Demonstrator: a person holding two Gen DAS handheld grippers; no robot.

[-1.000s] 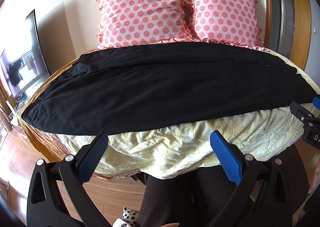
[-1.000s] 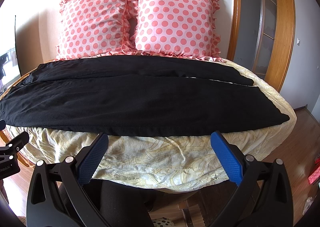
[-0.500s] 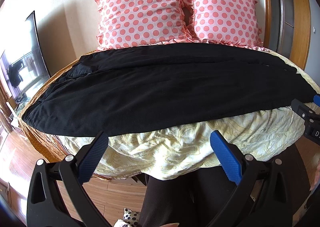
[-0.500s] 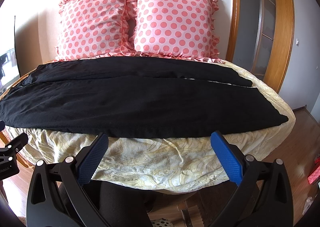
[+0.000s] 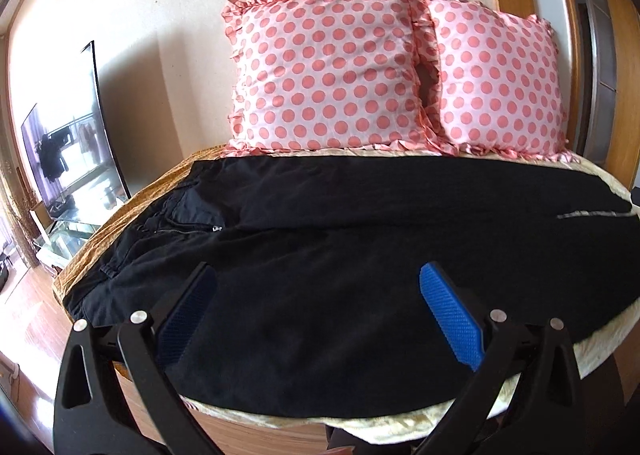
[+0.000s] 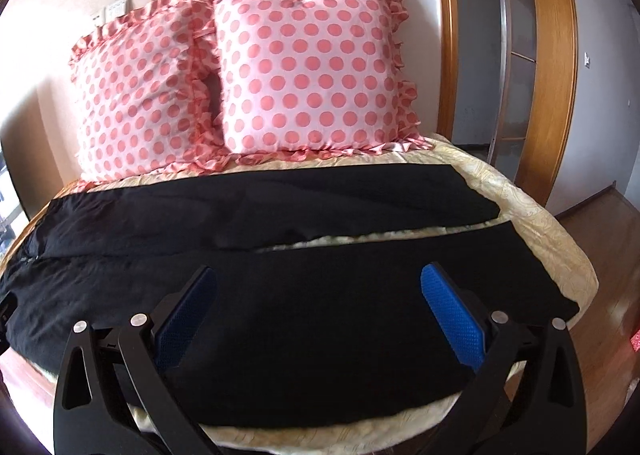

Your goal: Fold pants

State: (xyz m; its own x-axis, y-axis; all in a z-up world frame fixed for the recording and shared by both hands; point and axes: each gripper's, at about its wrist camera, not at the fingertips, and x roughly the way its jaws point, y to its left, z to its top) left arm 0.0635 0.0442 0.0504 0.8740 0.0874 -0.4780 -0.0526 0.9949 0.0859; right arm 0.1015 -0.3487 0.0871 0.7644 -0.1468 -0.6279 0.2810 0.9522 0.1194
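Hovering over black pants [image 5: 340, 255], left gripper [image 5: 316, 307], right gripper [image 6: 318, 307], both spread, seemingly not touching

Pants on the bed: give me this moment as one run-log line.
stage: pre-grasp | pants: flat across bed, unfolded | left gripper: open over near leg | right gripper: open over near leg

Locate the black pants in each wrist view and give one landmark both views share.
Left wrist: pants fill the lower middle, waistband at left.
Right wrist: pants span the lower middle, leg ends at right.
Shared landmark: the polka-dot pillows behind them.
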